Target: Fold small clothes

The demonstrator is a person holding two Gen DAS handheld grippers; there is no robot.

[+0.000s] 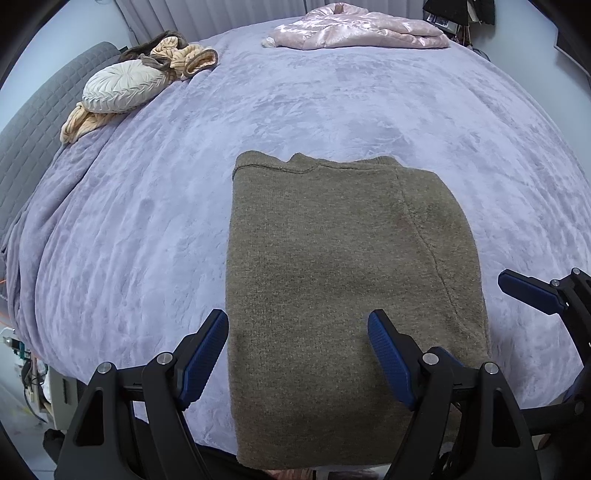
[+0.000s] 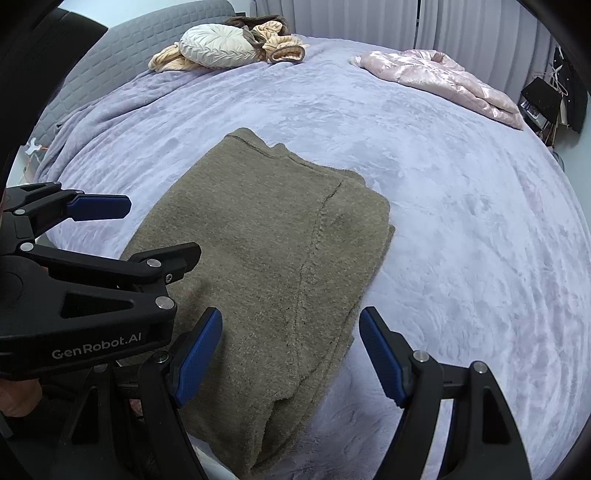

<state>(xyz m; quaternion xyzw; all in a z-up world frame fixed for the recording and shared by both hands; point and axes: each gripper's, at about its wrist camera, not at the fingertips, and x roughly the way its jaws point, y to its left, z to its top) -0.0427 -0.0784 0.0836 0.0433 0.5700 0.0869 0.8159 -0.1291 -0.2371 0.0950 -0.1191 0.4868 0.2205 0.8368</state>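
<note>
An olive-brown knit garment (image 1: 332, 266) lies folded into a long rectangle on the lilac bedspread (image 1: 184, 166), its near end at the bed's front edge. My left gripper (image 1: 297, 325) hovers open above the garment's near left part, nothing between its blue pads. In the right wrist view the same garment (image 2: 266, 258) runs away from me, and my right gripper (image 2: 291, 325) stands open over its near right edge, holding nothing. The left gripper (image 2: 159, 229) also shows there at the left, and one blue finger of the right gripper (image 1: 532, 291) shows in the left wrist view.
A round cream pillow (image 1: 118, 86) with tan and brown clothes (image 1: 184, 55) lies at the far left by the grey headboard (image 1: 33, 122). A shiny pink garment (image 1: 354, 31) lies at the far edge. Dark shelving (image 2: 546, 103) stands beyond the bed's right side.
</note>
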